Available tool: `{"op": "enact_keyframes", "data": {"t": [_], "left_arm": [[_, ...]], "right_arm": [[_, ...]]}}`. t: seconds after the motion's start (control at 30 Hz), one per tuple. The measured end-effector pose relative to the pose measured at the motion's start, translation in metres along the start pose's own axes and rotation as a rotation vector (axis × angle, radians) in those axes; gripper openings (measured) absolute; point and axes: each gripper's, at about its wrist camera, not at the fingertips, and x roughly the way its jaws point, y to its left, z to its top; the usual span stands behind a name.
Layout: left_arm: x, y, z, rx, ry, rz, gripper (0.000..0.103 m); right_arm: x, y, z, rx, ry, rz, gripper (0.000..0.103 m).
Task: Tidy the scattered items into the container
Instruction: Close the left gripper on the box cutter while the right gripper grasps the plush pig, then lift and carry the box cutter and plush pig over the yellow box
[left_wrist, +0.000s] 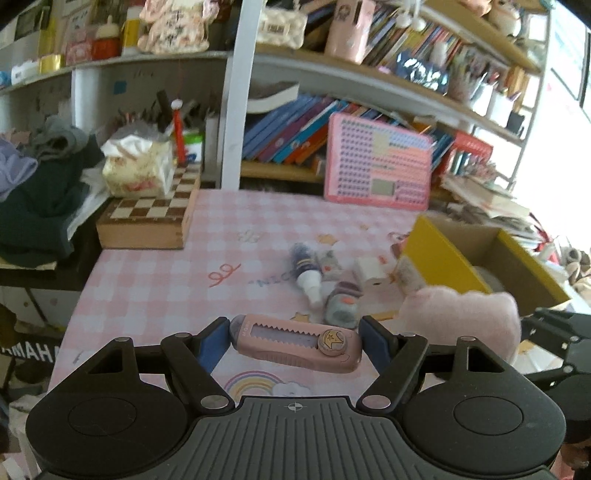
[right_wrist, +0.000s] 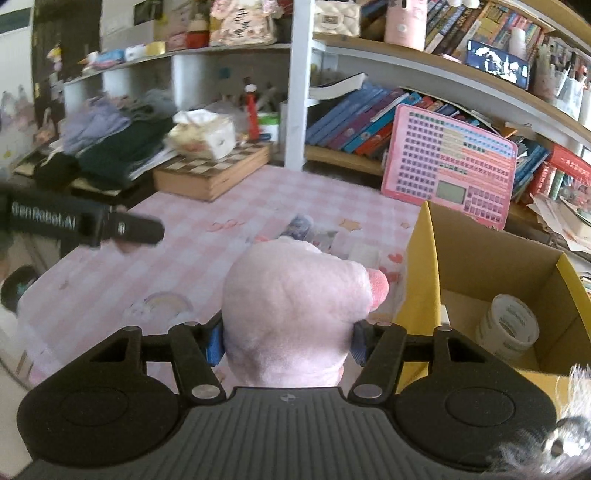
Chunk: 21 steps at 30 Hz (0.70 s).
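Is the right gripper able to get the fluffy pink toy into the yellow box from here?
Probably yes. The right gripper is shut on the pink plush toy, and the yellow cardboard box sits just beside it, open at the top, with only a tape roll inside.

Pink-and-white check covers the tablecloth (left_wrist: 155, 280), dotted with a pastel rainbow print (left_wrist: 251, 384). The left gripper (left_wrist: 293, 341), black with blue pads, carries a pink utility knife (left_wrist: 295, 343) with a gold star button. A pale pink plush toy (right_wrist: 295, 310) fills the right wrist view beside a yellow-sided, brown-lined cardboard box (right_wrist: 424, 280). Behind sits a brown-and-cream chessboard box (left_wrist: 147, 214).
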Motion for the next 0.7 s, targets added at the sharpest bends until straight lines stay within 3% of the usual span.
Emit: {"op": "enact_keyframes", "data": {"t": [0.43, 0.7], "left_arm": [[-0.063, -0.022, -0.016, -0.007, -0.032, -0.094, 0.077], [-0.077, -0.030, -0.028, -0.007, -0.034, -0.144, 0.077]], "right_arm": [[-0.055, 0.003, -0.025, 0.091, 0.056, 0.010, 0.059], [-0.086, 0.005, -0.040, 0.159, 0.051, -0.023, 0.059]]}}
